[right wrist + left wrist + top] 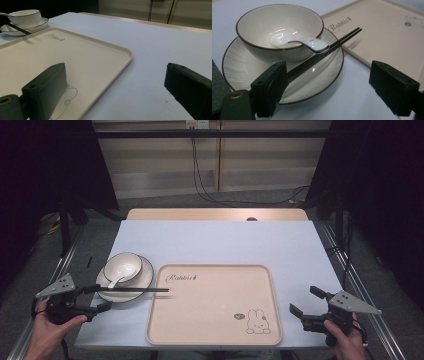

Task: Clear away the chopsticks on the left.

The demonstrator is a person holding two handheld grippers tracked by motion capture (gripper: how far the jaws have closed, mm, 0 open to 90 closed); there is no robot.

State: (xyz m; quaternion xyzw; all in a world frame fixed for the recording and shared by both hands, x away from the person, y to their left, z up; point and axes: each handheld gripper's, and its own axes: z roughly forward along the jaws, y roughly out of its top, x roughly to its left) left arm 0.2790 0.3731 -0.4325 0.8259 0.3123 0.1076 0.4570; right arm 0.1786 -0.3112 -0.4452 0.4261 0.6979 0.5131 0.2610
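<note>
Left gripper view, chopsticks (322,53) lying across plate (244,72) rim onto tray (387,37), near ends just beside left gripper (332,87) inner jaw, jaws spread wide, gripping nothing, right gripper (304,312) likewise open.

high view: overhead, forward-down | gripper views: low, close | shared: tray (215,305), plate (244,70)

chopsticks' (322,53) near ends behind left tongs (329,87)
</note>
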